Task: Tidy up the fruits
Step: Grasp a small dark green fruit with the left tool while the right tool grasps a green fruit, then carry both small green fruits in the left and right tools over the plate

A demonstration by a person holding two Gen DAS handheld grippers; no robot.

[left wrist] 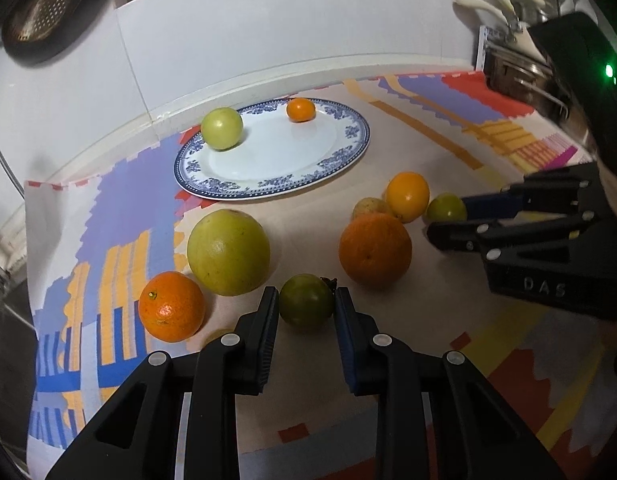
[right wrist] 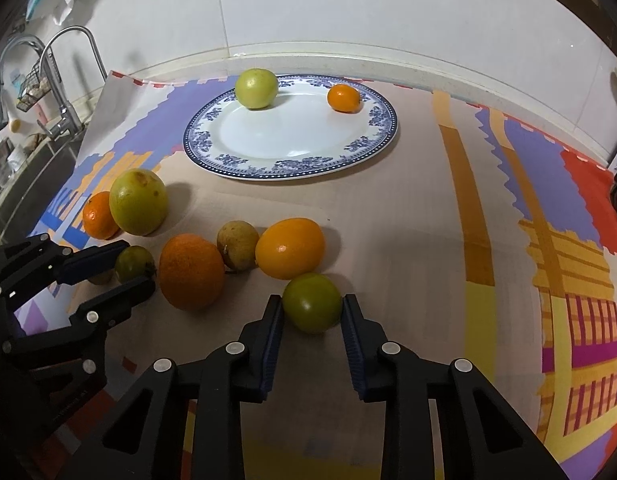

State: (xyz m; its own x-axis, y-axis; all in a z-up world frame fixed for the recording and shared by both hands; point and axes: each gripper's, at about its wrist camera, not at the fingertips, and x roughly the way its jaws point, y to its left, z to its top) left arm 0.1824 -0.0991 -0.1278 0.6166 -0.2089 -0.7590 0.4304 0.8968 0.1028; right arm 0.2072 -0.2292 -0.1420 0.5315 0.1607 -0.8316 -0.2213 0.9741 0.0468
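Note:
A blue-rimmed white plate point(left wrist: 308, 184) point(right wrist: 292, 164) holds a pale green fruit point(left wrist: 221, 128) point(right wrist: 256, 88) and a small orange point(left wrist: 301, 109) point(right wrist: 343, 98). My left gripper point(left wrist: 306, 304) point(right wrist: 128, 262) is shut on a small dark green fruit point(left wrist: 305, 306) point(right wrist: 133, 263) resting on the cloth. My right gripper point(right wrist: 312, 306) point(left wrist: 446, 216) is shut on another green fruit point(right wrist: 312, 308) point(left wrist: 445, 208). Loose on the cloth lie a big yellow-green fruit point(left wrist: 228, 258) point(right wrist: 138, 202), a mandarin point(left wrist: 171, 306) point(right wrist: 98, 216), a large orange point(left wrist: 375, 250) point(right wrist: 191, 272), a yellow-orange fruit point(left wrist: 407, 196) point(right wrist: 289, 248) and a brownish fruit point(left wrist: 368, 208) point(right wrist: 237, 250).
A patterned cloth point(left wrist: 428, 320) point(right wrist: 428, 220) covers the counter. A white tiled wall point(left wrist: 268, 40) runs behind the plate. A sink with a tap point(right wrist: 48, 92) is at the left of the right wrist view. A metal pot point(left wrist: 516, 84) stands at the back right.

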